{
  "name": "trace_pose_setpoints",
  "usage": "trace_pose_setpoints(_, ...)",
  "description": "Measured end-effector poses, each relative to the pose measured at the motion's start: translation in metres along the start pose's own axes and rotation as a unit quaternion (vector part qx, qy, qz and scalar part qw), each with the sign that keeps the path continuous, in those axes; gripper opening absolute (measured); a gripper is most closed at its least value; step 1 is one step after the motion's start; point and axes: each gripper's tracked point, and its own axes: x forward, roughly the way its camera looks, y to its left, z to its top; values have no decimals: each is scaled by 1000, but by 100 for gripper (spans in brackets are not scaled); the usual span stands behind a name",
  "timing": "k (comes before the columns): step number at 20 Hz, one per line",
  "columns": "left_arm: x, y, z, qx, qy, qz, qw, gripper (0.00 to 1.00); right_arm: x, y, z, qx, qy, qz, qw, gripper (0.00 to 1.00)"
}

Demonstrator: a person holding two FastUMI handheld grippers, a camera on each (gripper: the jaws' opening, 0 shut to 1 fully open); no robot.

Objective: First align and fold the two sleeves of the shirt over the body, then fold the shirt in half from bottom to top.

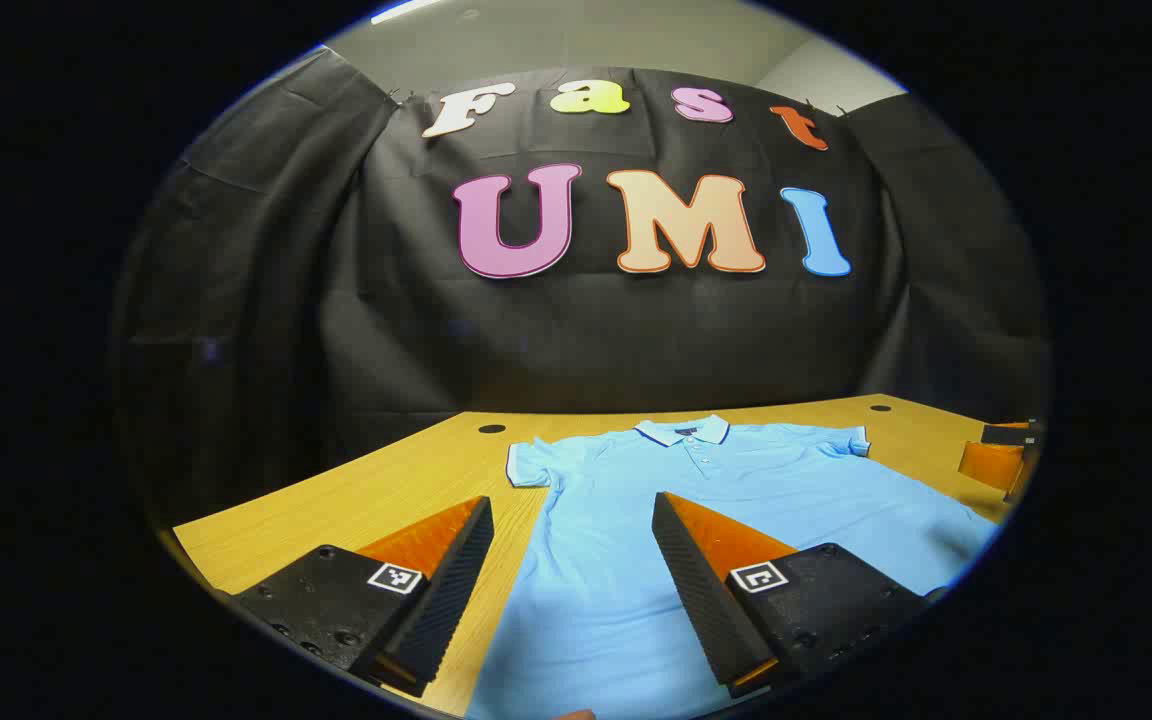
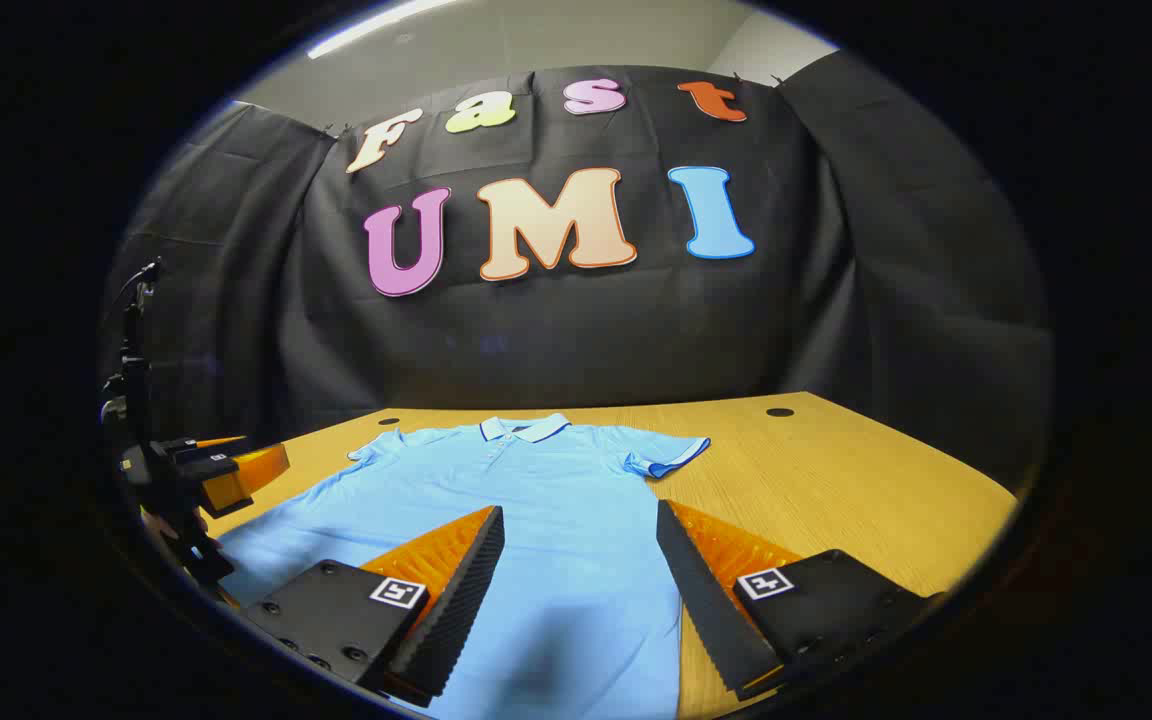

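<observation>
- The shirt (image 1: 656,520) lay flat and face up on the desk (image 1: 356,500), collar (image 1: 681,432) toward the far edge by the booth wall, hem toward the near edge.
- Its long axis ran from near edge to far edge, straight ahead of both pairs of tongs.
- Both short sleeves were spread outward, unfolded; nothing of the task looked done yet.
- The left tongs (image 1: 571,545) were released, jaws wide apart and holding nothing, above the shirt's left side near the hem; one finger hung over bare desk, the other over cloth.
- The left sleeve (image 1: 528,465) lay ahead of them and slightly to the left, toward the far left corner.
- The right tongs (image 2: 581,550) were likewise released and empty, above the shirt's right side.
- The right sleeve (image 2: 671,455) lay ahead and slightly right of them, its cuff tip pointing at the desk's right edge.
- Each sleeve sat nearer its own-side tongs, so I judged each hand would reach forward and outward, then carry its sleeve inward over the body.
- In the right gripper view the left tongs showed at the left edge, over the shirt's far side.
</observation>
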Motion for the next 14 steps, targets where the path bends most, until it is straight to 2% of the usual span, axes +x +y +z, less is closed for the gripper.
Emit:
trace_pose_setpoints(10, 1, -2, -1, -1, -1, -3, 1000, 95, 1, 3, -3, 8, 7, 1, 1000, 97)
trace_pose_setpoints(11, 1, -2, -1, -1, -1, -4, 1000, 95, 1, 2, -4, 9, 7, 1, 1000, 93)
trace_pose_setpoints(12, 1, -2, 0, 0, 0, -5, 1000, 96, 0, 3, -3, 10, 6, 1, 1000, 97)
trace_pose_setpoints(14, 1, -2, 0, 0, -1, -7, 1000, 95, -1, 3, -3, 11, 5, 0, 1000, 97)
